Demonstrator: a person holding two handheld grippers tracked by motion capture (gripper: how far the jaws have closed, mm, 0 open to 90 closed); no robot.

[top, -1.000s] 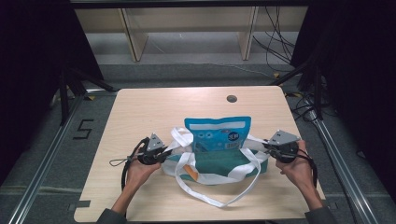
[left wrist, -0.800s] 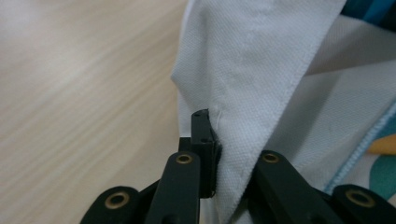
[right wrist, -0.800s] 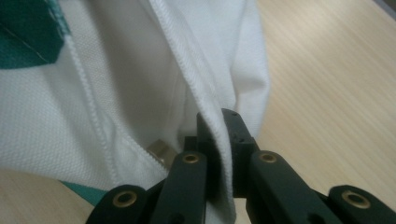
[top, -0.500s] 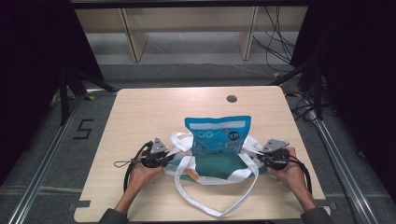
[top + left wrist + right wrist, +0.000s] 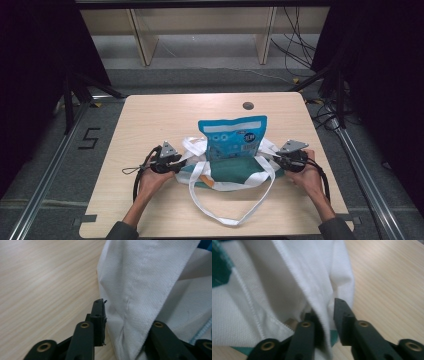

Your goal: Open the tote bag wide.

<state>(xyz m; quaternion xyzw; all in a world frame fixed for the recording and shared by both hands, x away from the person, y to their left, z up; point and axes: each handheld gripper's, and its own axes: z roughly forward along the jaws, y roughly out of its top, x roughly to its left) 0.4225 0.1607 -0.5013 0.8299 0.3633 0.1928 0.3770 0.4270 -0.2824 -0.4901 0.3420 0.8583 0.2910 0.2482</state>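
- Nearest the person, one long white handle (image 5: pixel 235 212) of the tote bag (image 5: pixel 227 172) loops out flat over the wooden table (image 5: pixel 150 115) towards the near edge.
- The bag itself lies slack on the near middle of the table, green cloth with white trim, between the two grippers.
- The left gripper (image 5: pixel 176 162) sits at the bag's left end, low over the tabletop, held in the left hand (image 5: pixel 150 180). In the left gripper view its jaws have just been opening: a fold of the white fabric (image 5: pixel 140 290) runs up between them, and a gap shows beside the left pad, so the cloth is loose and not pinched.
- The right gripper (image 5: pixel 275 159) sits at the bag's right end in the right hand (image 5: pixel 307 175). Its jaws have likewise just been opening; in the right gripper view a white fold (image 5: pixel 322 285) hangs between them, with a gap beside the right pad, so it is released.
- Farther back, a blue snack packet (image 5: pixel 232 137) stands out of the bag's mouth, midway between the two grippers.
- Beyond it, a small dark round hole (image 5: pixel 248 105) marks the table's far part.
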